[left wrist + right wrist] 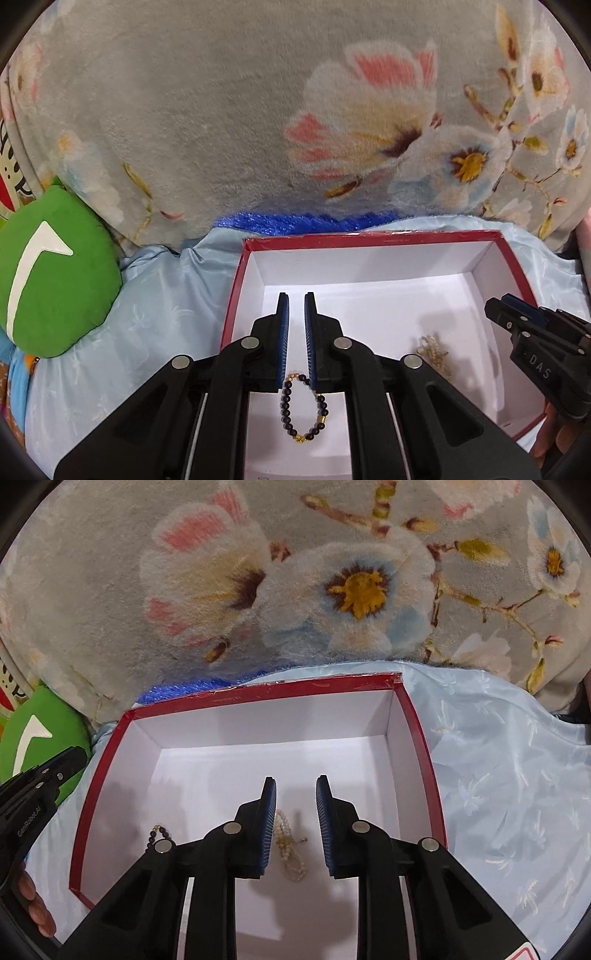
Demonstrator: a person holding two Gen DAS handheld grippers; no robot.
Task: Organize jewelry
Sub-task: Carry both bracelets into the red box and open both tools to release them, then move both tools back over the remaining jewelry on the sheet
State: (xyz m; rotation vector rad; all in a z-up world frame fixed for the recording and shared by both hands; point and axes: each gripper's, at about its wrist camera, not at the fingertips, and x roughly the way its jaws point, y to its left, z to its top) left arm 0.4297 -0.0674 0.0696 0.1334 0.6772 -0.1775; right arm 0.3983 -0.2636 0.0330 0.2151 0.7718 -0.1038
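Note:
A red box [236, 291] with a white inside sits on pale blue cloth; it also shows in the right wrist view [417, 734]. A dark bead bracelet [286, 410] with gold beads lies on the box floor, under my left gripper [296, 299], whose jaws stand a little apart and hold nothing. A cream pearl necklace [291, 853] lies on the box floor below my right gripper [296, 786], which is open and empty. The necklace also shows in the left wrist view [434, 350], and the bracelet in the right wrist view [159, 834]. Each gripper appears at the edge of the other's view.
A grey floral plush blanket [258, 110] rises behind the box. A green cushion [55, 273] lies at the left. Pale blue satin cloth [509, 794] spreads around the box. A strip of blue fabric [295, 221] shows behind the box's far rim.

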